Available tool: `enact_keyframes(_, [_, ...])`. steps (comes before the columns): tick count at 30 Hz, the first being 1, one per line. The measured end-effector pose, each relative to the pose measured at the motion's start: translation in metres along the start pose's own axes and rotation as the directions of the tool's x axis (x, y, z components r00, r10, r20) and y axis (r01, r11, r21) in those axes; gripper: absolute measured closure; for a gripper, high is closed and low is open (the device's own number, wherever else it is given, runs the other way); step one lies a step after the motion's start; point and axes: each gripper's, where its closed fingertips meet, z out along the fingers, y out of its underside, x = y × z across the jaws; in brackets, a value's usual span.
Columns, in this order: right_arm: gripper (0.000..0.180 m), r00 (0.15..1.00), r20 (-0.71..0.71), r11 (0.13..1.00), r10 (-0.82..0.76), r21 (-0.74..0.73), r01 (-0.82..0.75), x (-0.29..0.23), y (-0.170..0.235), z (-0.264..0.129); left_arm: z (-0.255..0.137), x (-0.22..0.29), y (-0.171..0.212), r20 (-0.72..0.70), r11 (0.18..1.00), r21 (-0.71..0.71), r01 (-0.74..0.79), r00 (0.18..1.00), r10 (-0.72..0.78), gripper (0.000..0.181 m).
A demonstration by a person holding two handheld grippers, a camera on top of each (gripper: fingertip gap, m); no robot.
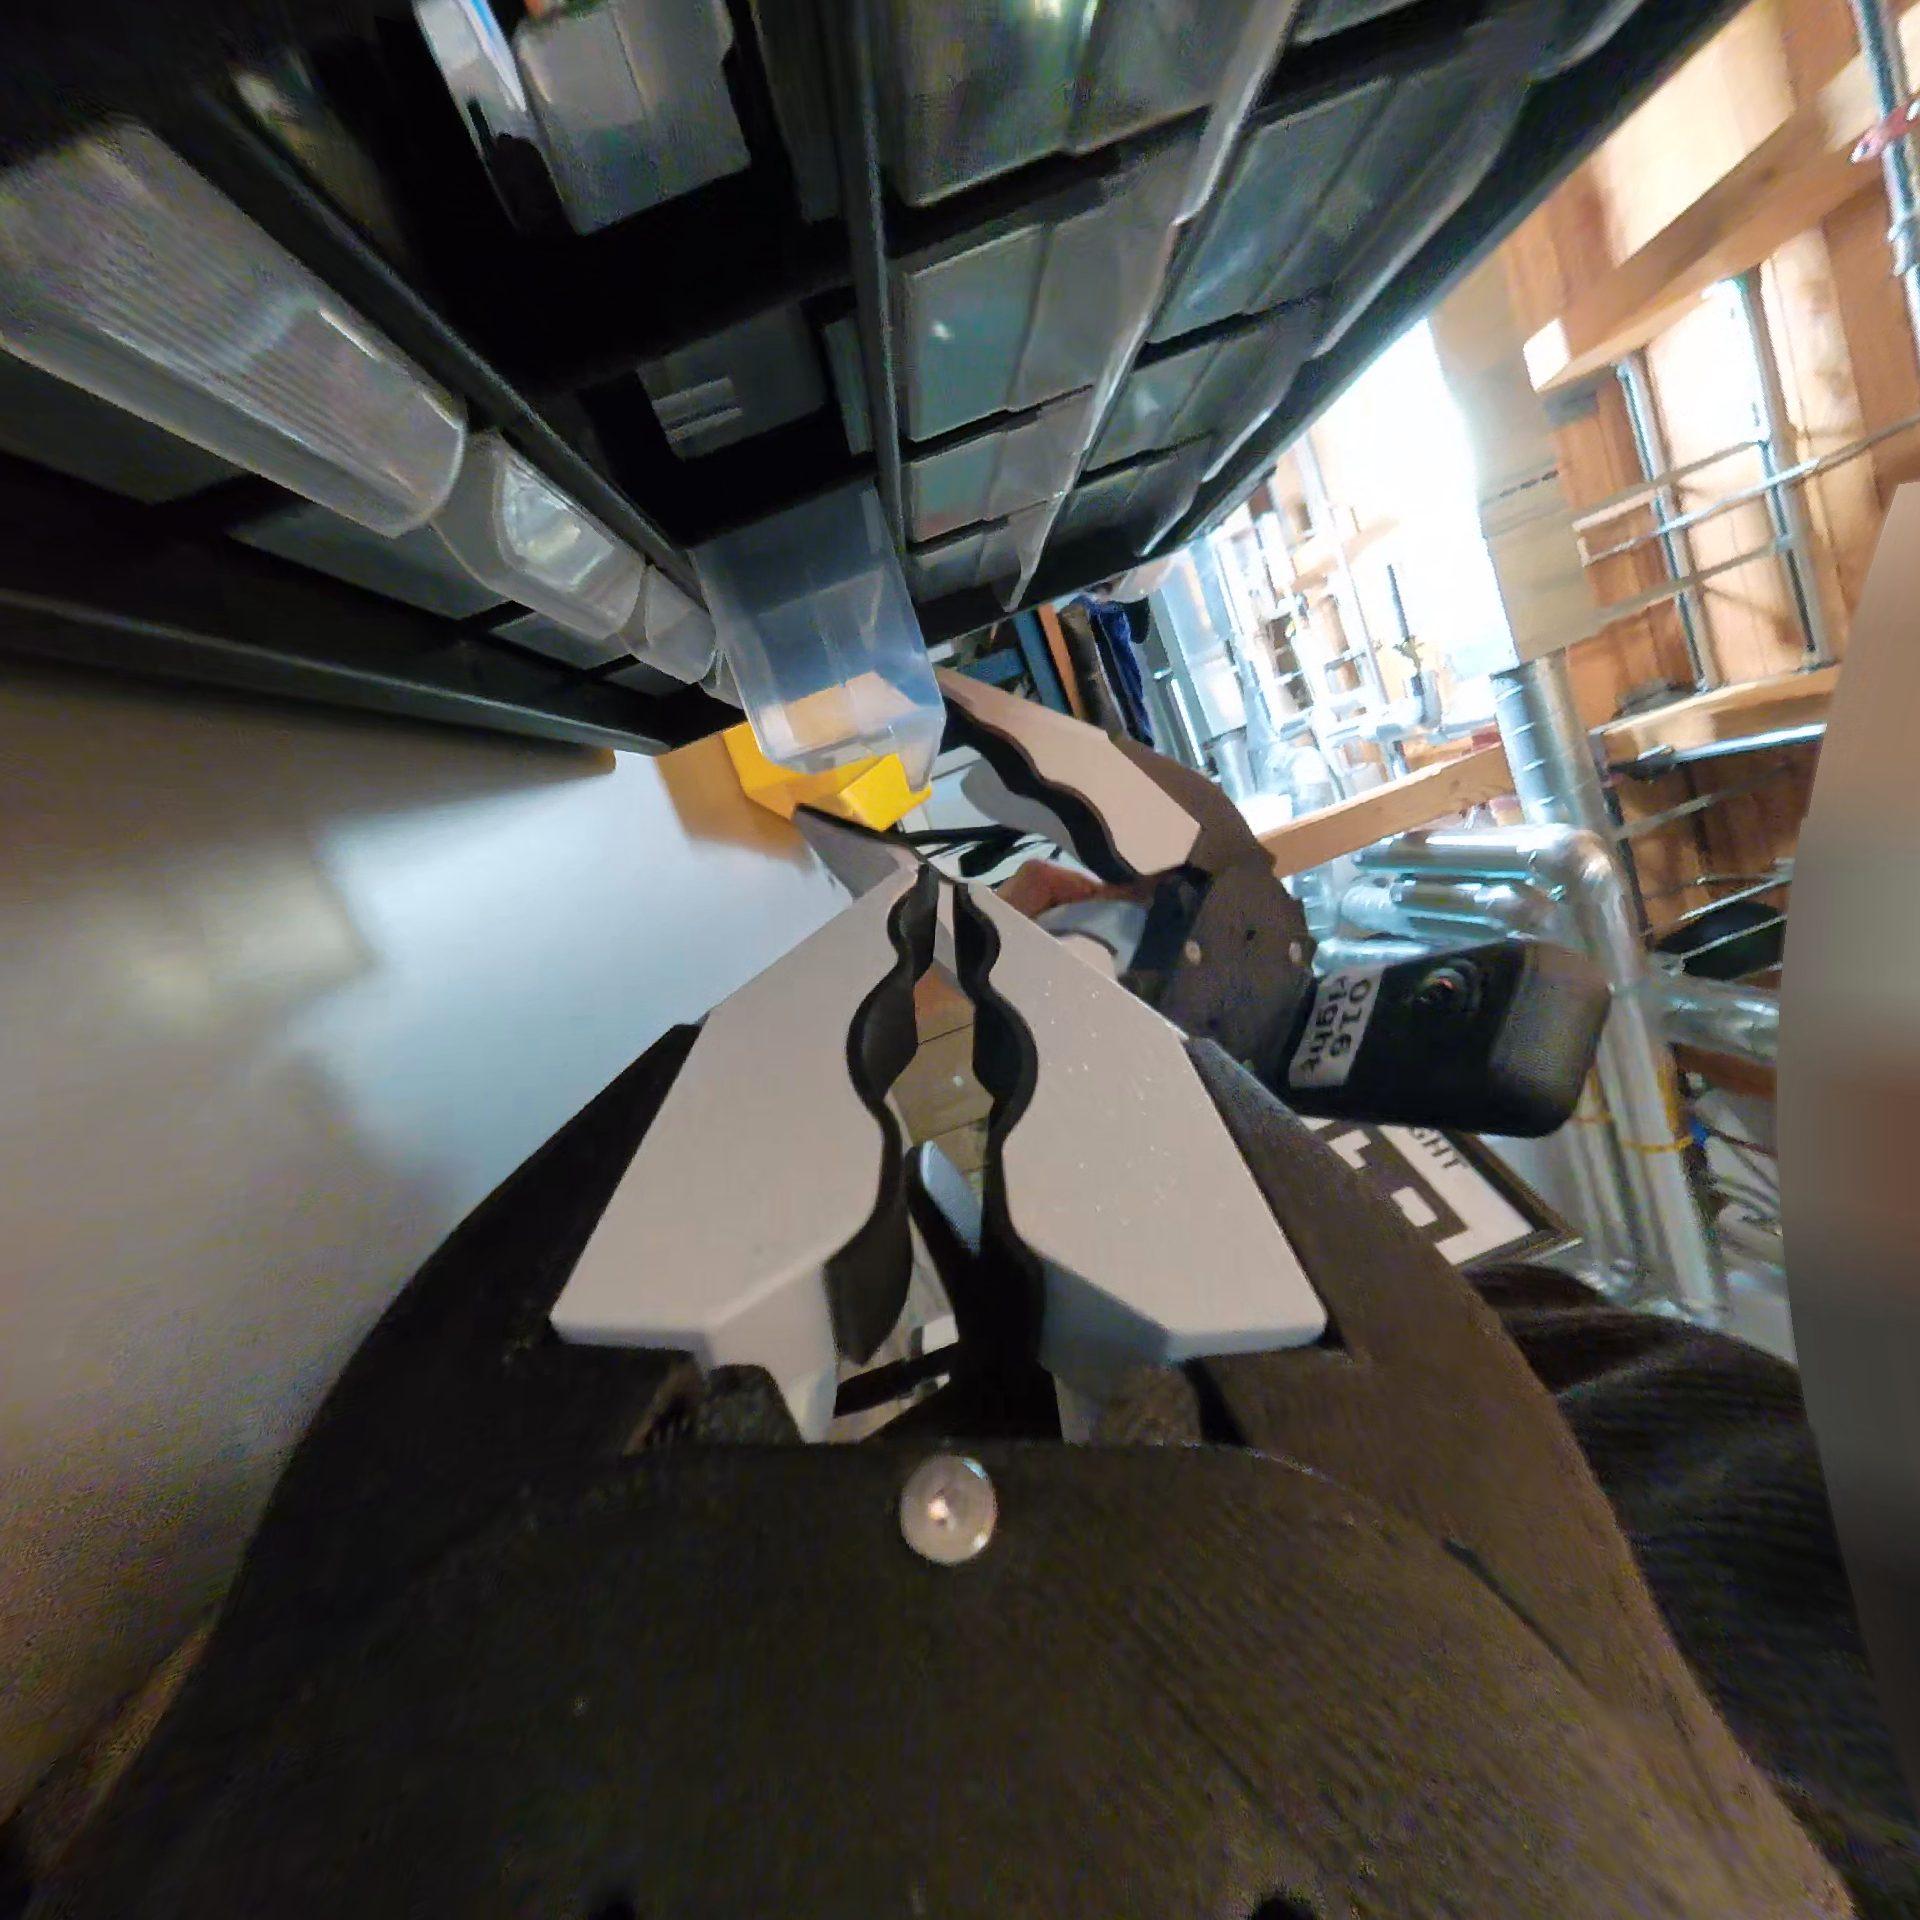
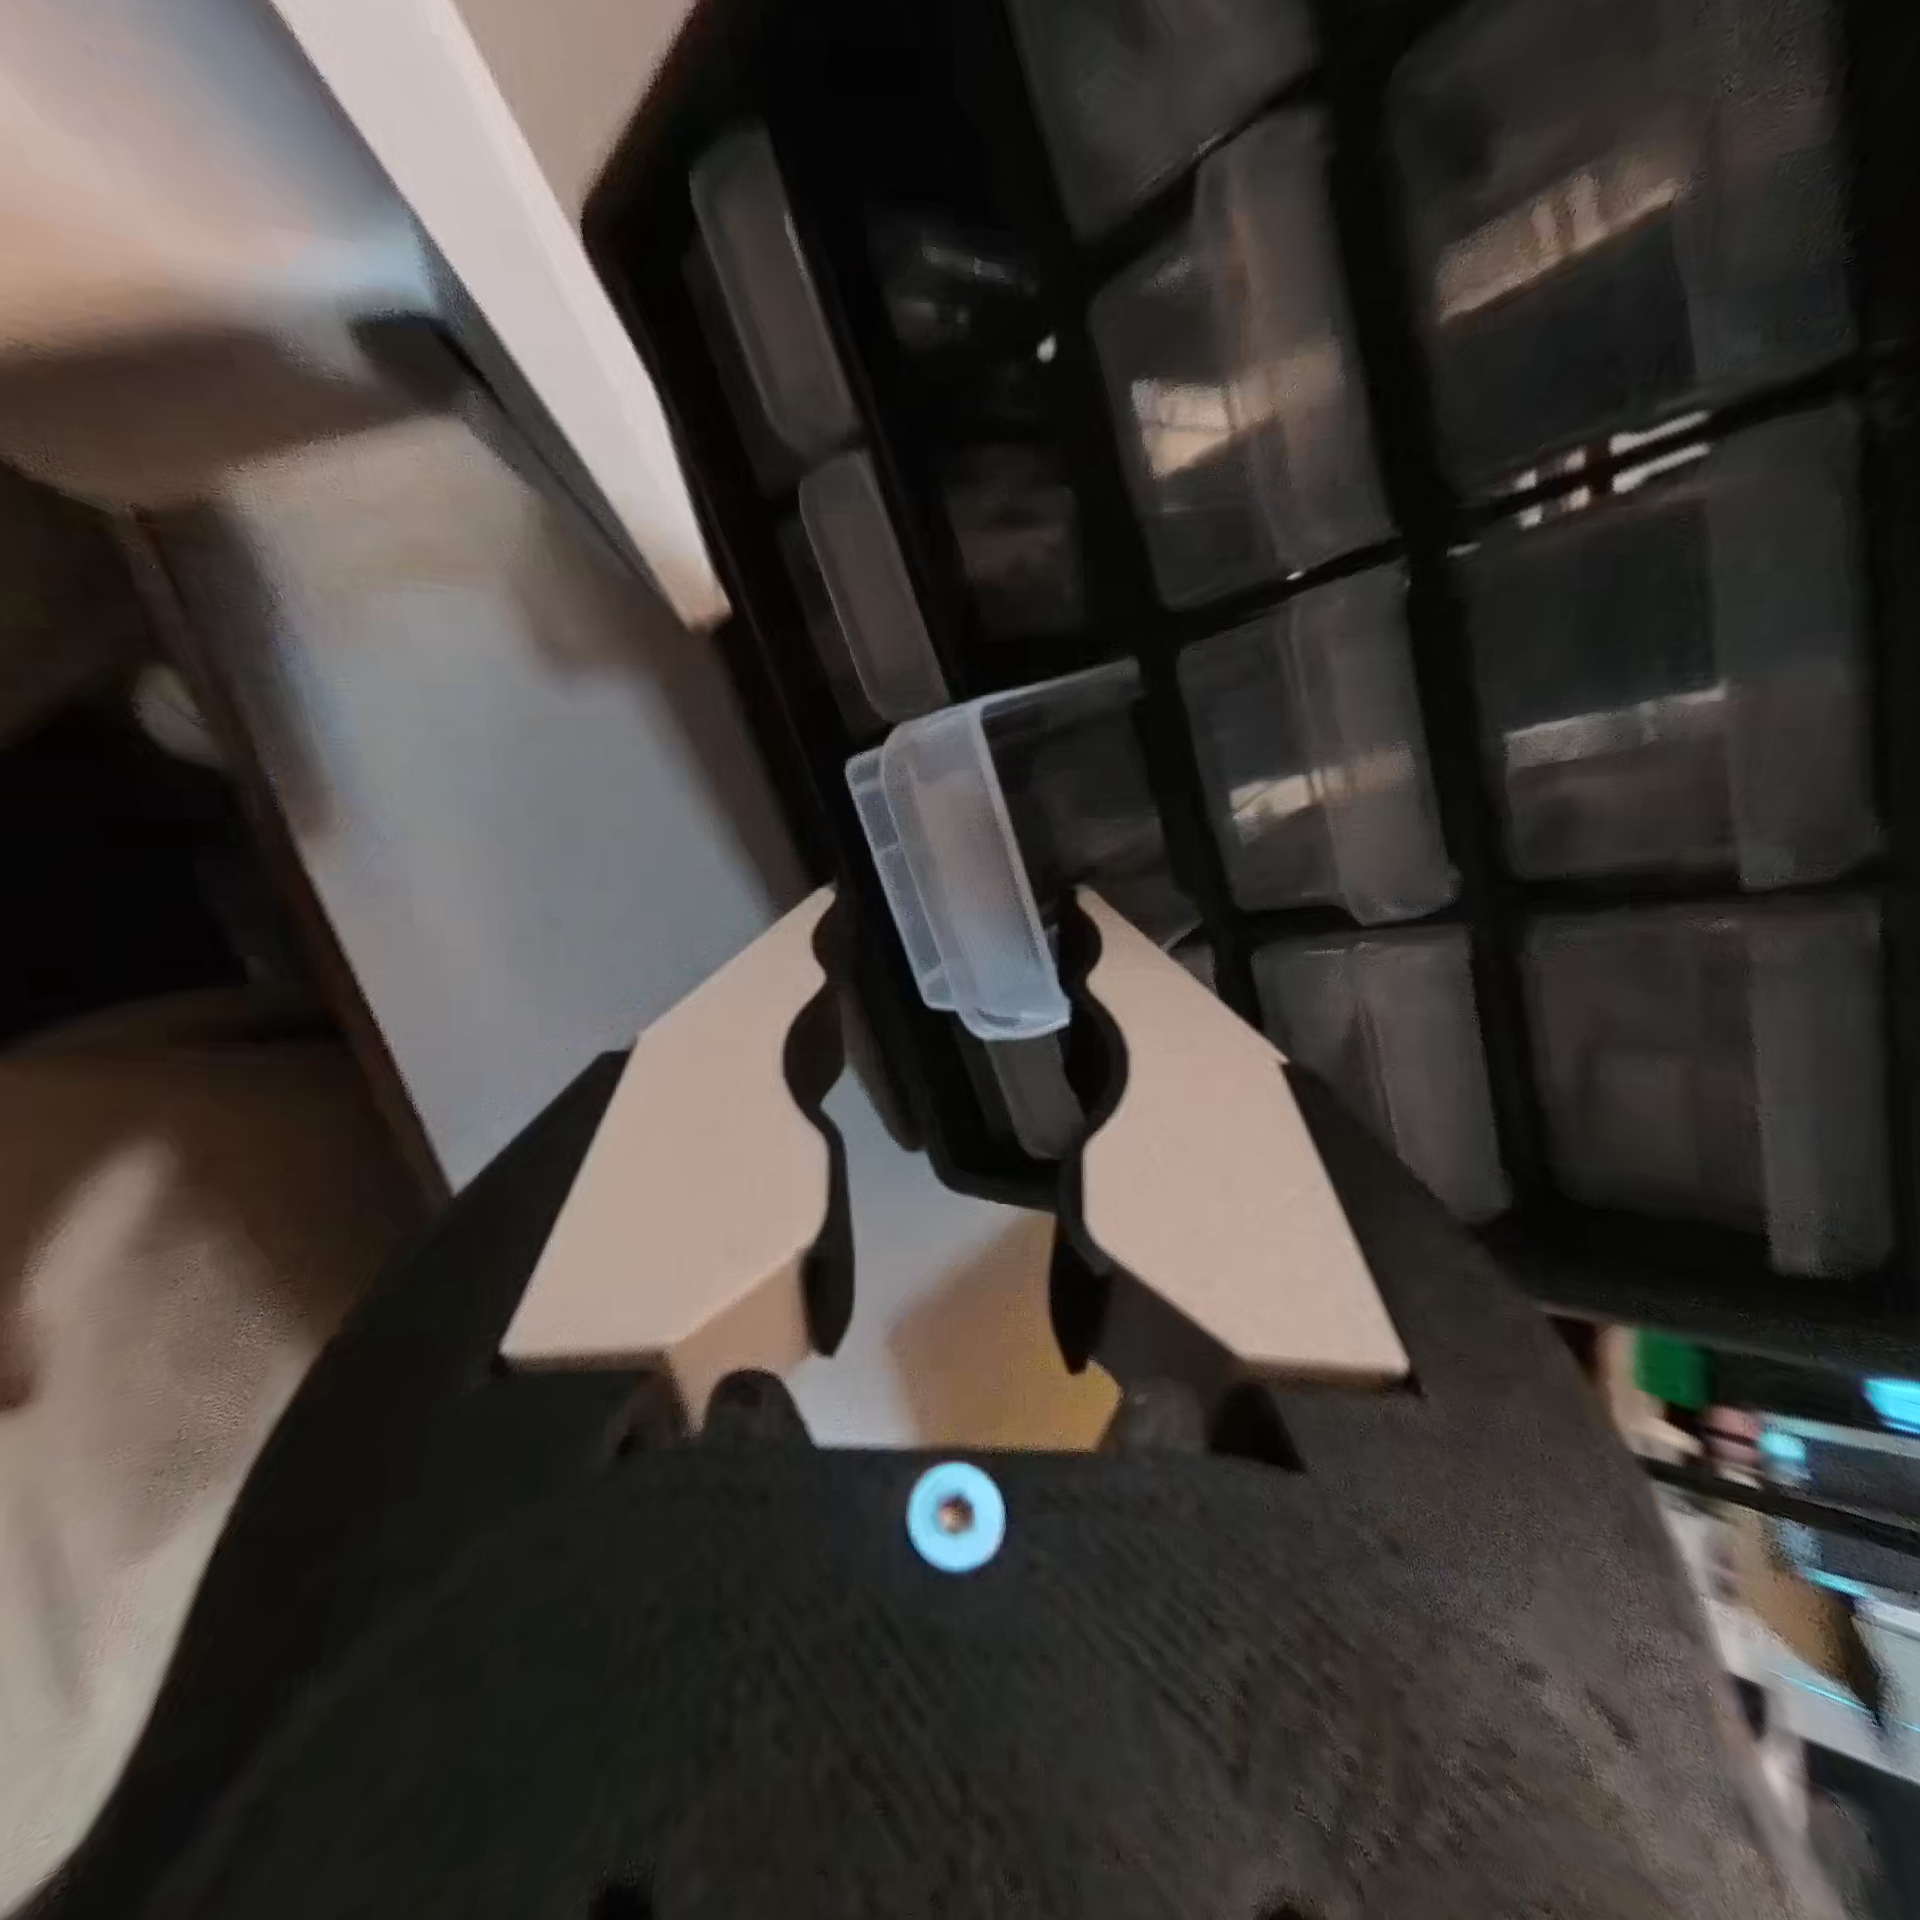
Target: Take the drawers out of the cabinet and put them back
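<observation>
Right wrist view, clear drawer (image 2: 961, 883) protruding from cabinet (image 2: 1475, 914)

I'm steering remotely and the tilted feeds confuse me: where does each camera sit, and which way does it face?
Left wrist view: on the left hand-held gripper, looking along its nearly closed grey fingers past the black cabinet of clear plastic drawers; the right hand-held gripper shows beyond, at the protruding clear drawer.
Right wrist view: on the right hand-held gripper, facing the cabinet front, its spread fingers at the same protruding drawer.
Shared: that drawer, the cabinet and the right hand-held gripper.
</observation>
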Motion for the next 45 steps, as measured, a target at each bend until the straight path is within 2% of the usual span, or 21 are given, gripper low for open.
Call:
enact_keyframes(5, [0.151, 0.981, -0.013, 0.974, -0.195, -0.115, 0.193, 0.002, 0.005, 0.009, -0.012, -0.002, -0.001, 0.011, 0.997, -0.036, -0.064, 0.998, 0.065, 0.181])
enact_keyframes(9, [0.157, 0.965, 0.140, 0.965, -0.221, -0.109, 0.237, -0.006, 0.009, -0.001, -0.005, 0.007, 0.014, -0.034, 0.987, -0.124, -0.103, 0.994, 0.099, 0.181])
enact_keyframes(13, [0.165, 0.904, 0.403, 0.986, -0.140, -0.029, 0.166, -0.032, 0.004, -0.025, -0.004, 0.011, 0.022, -0.056, 0.988, -0.137, -0.072, 0.996, 0.065, 0.181])
enact_keyframes(18, [0.166, 0.829, 0.555, 0.997, -0.067, 0.014, 0.072, -0.047, 0.002, -0.047, -0.004, 0.008, 0.023, -0.049, 0.991, -0.129, -0.037, 0.998, 0.031, 0.180])
enact_keyframes(22, [0.168, 0.745, 0.667, 1.000, -0.020, 0.031, -0.001, -0.056, 0.001, -0.072, -0.009, 0.005, 0.009, 0.008, 0.992, -0.046, -0.119, 0.993, 0.120, 0.181])
enact_keyframes(25, [0.168, 0.648, 0.761, 0.990, 0.014, 0.081, -0.116, -0.061, -0.015, -0.096, -0.012, 0.008, 0.000, 0.030, 0.982, -0.020, -0.188, 0.982, 0.189, 0.181])
enact_keyframes(32, [0.168, 0.654, 0.757, 0.976, 0.006, 0.136, -0.167, -0.047, -0.025, -0.111, -0.012, 0.009, 0.003, 0.021, 0.982, -0.029, -0.185, 0.982, 0.186, 0.181])
enact_keyframes(37, [0.167, 0.582, 0.813, 0.932, -0.021, 0.226, -0.283, -0.032, -0.042, -0.167, -0.014, 0.011, 0.000, 0.020, 0.982, -0.016, -0.189, 0.982, 0.189, 0.181])
enact_keyframes(38, [0.167, 0.589, 0.808, 0.917, -0.033, 0.258, -0.303, -0.024, -0.044, -0.180, -0.014, 0.011, 0.000, 0.020, 0.981, -0.018, -0.193, 0.981, 0.193, 0.181])
enact_keyframes(40, [0.167, 0.660, 0.750, 0.869, -0.045, 0.355, -0.344, 0.003, -0.049, -0.202, -0.013, 0.012, 0.000, 0.024, 0.978, -0.021, -0.209, 0.978, 0.209, 0.181])
enact_keyframes(42, [0.168, 0.771, 0.636, 0.805, 0.006, 0.455, -0.382, 0.044, -0.047, -0.217, -0.012, 0.013, 0.002, 0.028, 0.972, -0.032, -0.234, 0.972, 0.235, 0.181])
enact_keyframes(45, [0.168, 0.895, 0.358, 0.786, 0.265, 0.458, -0.415, 0.119, -0.004, -0.205, -0.010, 0.017, 0.006, 0.034, 0.954, -0.052, -0.297, 0.954, 0.299, 0.181])
